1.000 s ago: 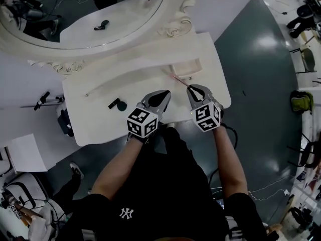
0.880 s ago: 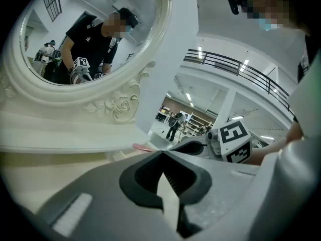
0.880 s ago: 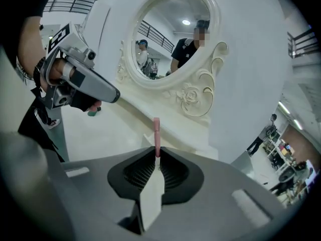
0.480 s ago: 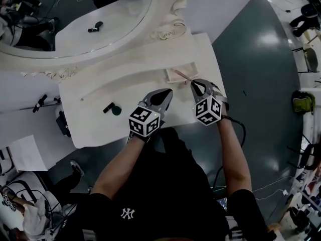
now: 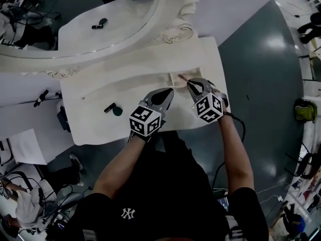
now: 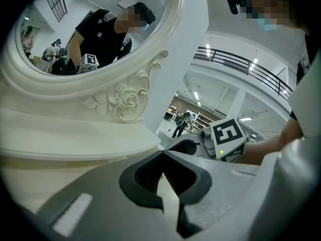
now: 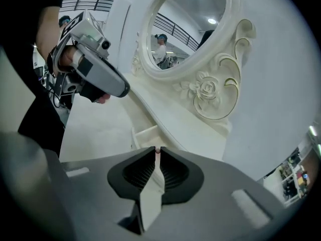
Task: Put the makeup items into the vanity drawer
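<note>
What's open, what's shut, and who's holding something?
Left gripper: shut, holding nothing.
Right gripper: shut on the pink stick.
Drawer: open.
Black makeup item: lying on the vanity top, not held.

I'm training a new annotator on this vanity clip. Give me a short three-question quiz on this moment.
1. True or false: the left gripper holds a makeup item.
2. The thin pink stick clamped in the right gripper points over: A) the open drawer; B) the mirror; C) the floor.
3. Fill in: the black item lying on the tabletop is to the person's ____ of both grippers.

Key: 1 false, its jaws are shut on nothing; 2 A; 3 left.
</note>
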